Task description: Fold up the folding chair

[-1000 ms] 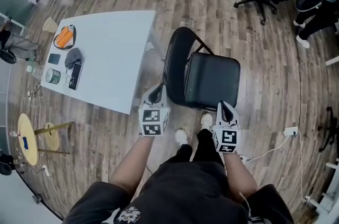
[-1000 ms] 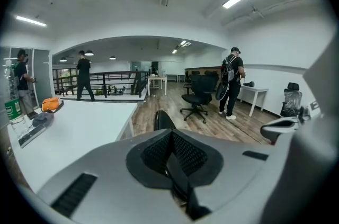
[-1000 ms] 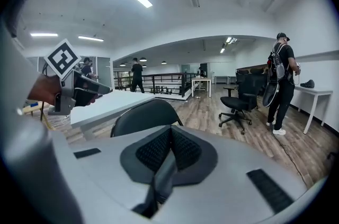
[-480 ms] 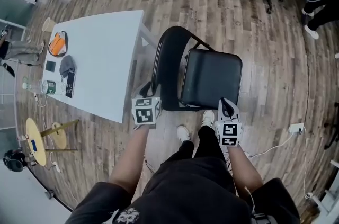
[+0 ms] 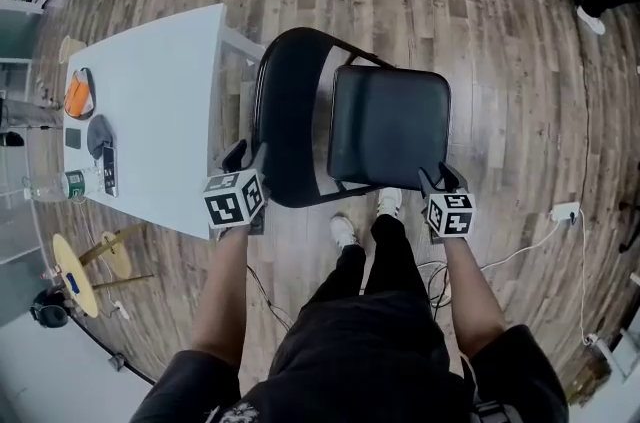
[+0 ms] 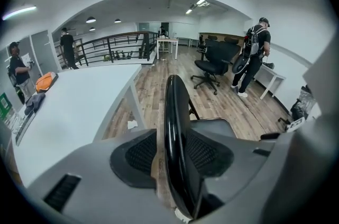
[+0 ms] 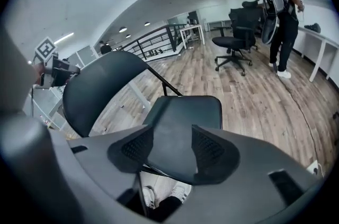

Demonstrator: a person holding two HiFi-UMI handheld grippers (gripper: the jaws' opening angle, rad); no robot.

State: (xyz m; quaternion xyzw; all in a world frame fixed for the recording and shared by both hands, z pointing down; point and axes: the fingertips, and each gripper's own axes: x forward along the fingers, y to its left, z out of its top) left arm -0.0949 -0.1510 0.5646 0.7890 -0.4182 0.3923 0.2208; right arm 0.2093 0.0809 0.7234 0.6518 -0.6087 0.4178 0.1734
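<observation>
White desk (image 5: 160,81) at far left. Left tongs (image 5: 248,156) are spread wide, straddling the backrest (image 6: 175,127) edge, with floor visible beside one pad. Folding chair (image 5: 385,126) stands unfolded just beside the desk. Right tongs (image 5: 440,176) are equally wide, seat (image 7: 180,127) edge between them, unclamped

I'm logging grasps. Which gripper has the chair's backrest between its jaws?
The left gripper: the backrest stands between its jaws. The right gripper straddles a corner of the seat.
</observation>
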